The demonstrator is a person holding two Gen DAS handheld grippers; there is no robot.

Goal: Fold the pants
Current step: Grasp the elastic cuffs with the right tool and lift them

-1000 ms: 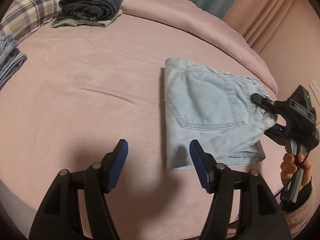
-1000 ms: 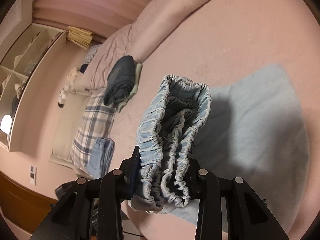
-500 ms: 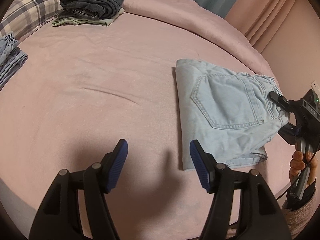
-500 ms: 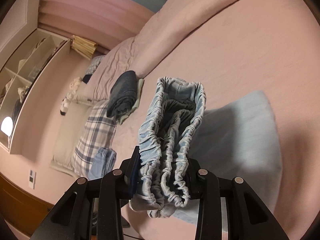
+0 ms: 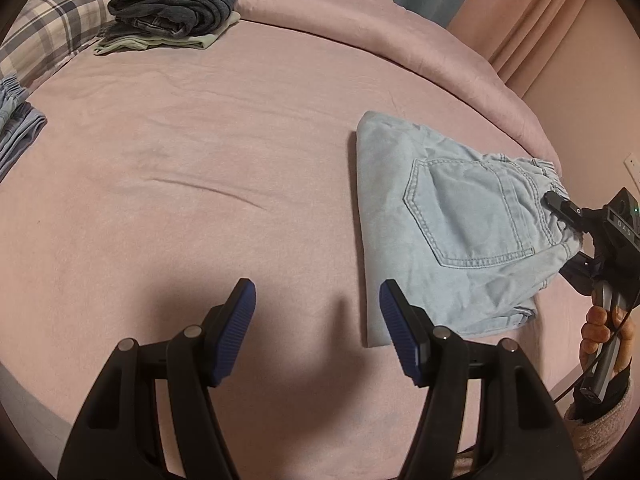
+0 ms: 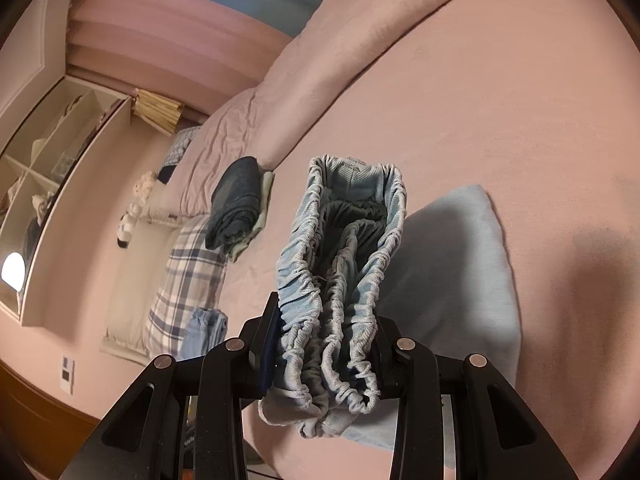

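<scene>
Folded light-blue pants on pink bed, one gripper clamped on the waistband.

Left wrist view: left gripper point(image 5: 317, 322) over the bed point(image 5: 200, 168), jaws apart, nothing between the blue pads; folded pants point(image 5: 448, 216) lie flat to the right, back pocket up; right gripper point(image 5: 558, 204) pinches their waistband end; a hand point(image 5: 604, 332) on its handle; folded dark clothes stack point(image 5: 176, 6) far off.
Right wrist view: right gripper point(image 6: 324, 350) closed on the bunched elastic waistband point(image 6: 340, 280); rest of pants point(image 6: 456, 264) on the bed point(image 6: 500, 100); plaid pillow point(image 6: 188, 276) at left.
</scene>
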